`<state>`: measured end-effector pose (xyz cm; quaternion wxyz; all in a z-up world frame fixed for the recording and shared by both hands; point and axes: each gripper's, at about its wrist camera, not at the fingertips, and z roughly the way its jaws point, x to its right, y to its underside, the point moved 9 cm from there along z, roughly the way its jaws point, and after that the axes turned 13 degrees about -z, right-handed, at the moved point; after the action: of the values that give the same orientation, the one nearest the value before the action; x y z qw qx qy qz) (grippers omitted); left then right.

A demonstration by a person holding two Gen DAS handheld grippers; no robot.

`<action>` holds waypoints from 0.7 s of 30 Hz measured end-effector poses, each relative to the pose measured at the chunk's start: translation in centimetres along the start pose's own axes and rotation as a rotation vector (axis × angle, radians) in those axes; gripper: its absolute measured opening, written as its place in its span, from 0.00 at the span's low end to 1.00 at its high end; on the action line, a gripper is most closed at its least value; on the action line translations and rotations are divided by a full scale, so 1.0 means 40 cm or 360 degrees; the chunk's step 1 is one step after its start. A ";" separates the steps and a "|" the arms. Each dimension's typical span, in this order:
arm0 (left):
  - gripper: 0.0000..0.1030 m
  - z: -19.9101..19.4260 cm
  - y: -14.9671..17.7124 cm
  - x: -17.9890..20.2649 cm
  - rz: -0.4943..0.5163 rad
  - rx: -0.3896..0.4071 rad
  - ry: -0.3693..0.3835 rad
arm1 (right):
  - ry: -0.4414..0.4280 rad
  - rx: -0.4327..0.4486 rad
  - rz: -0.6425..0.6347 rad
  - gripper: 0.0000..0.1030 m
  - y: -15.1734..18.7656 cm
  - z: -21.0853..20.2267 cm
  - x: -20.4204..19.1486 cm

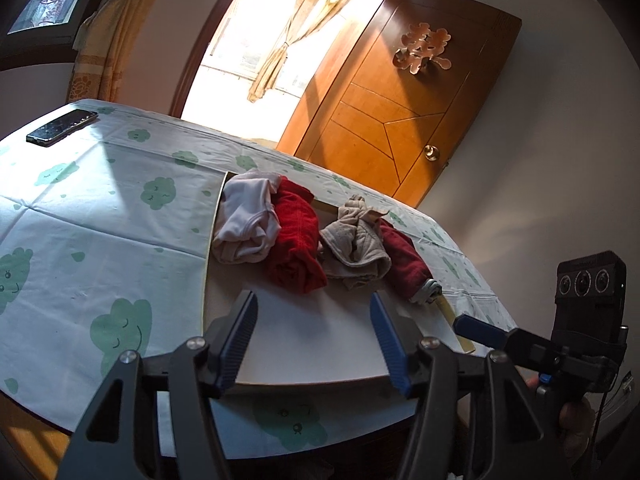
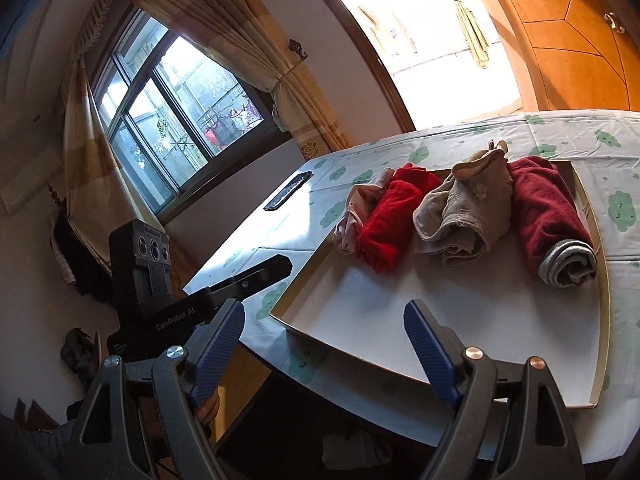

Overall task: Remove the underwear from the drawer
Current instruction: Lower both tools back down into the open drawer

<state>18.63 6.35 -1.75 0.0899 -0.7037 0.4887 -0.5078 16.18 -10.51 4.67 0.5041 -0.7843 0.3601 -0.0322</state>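
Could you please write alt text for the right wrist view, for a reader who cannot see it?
Four rolled garments, pale pink, bright red, beige and maroon, lie in a shallow drawer on a cloud-print tablecloth. The right tongs hover open before it.

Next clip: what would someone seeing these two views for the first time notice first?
Probably the row of rolled underwear in the shallow drawer tray on the cloud-print tablecloth: pale pink, bright red, beige and dark red. Both the left gripper and the right gripper stand open and empty before it. A phone lies at the table's far corner.
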 end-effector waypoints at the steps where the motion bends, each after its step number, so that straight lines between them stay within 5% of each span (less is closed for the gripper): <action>1: 0.57 -0.004 0.012 -0.001 0.0006 -0.0009 -0.0002 | -0.0002 0.0003 0.0004 0.82 0.010 -0.008 0.001; 21: 0.60 -0.072 0.260 -0.021 0.0193 -0.0143 -0.0051 | -0.0004 -0.0113 0.0003 0.82 0.280 -0.111 -0.021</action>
<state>10.11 2.78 -7.42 0.0966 -0.6842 0.5513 -0.4676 7.76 -16.04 -2.02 0.4765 -0.8013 0.3613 -0.0180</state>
